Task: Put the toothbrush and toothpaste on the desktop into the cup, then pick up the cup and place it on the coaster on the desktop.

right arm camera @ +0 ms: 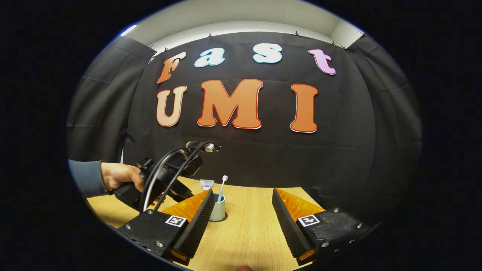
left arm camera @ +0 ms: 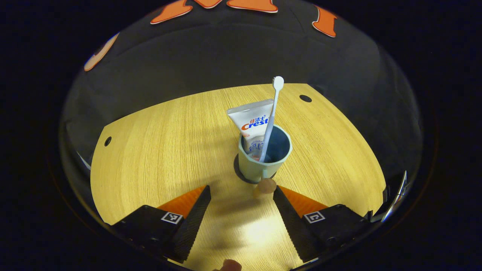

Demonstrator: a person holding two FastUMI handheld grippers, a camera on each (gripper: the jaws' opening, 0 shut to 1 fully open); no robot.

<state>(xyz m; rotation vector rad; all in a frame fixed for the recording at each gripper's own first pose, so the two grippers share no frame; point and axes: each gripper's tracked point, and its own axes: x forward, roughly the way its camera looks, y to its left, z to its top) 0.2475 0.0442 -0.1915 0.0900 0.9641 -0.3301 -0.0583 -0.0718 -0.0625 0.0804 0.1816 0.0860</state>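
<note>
A pale blue-green cup [left arm camera: 263, 156] stands upright on a dark round coaster [left arm camera: 240, 174] in the middle of the wooden desktop [left arm camera: 158, 150]. A white toothpaste tube [left arm camera: 251, 120] and a white toothbrush [left arm camera: 274, 103] stand in the cup, head up. My left gripper [left arm camera: 241, 190] is open just in front of the cup, not touching it. My right gripper [right arm camera: 243, 195] is open above the desk's near edge. In the right gripper view the cup [right arm camera: 218, 211] sits just past my left finger, with the toothbrush [right arm camera: 223, 186] and the tube [right arm camera: 206, 184] sticking out.
A hand [right arm camera: 118, 175] in a grey sleeve holds the left gripper's body [right arm camera: 169, 171], with cables looping over it, left of the cup. Two small dark holes [left arm camera: 305, 98] [left arm camera: 107, 141] mark the desk's far corners. The black cloth wall closes off the back.
</note>
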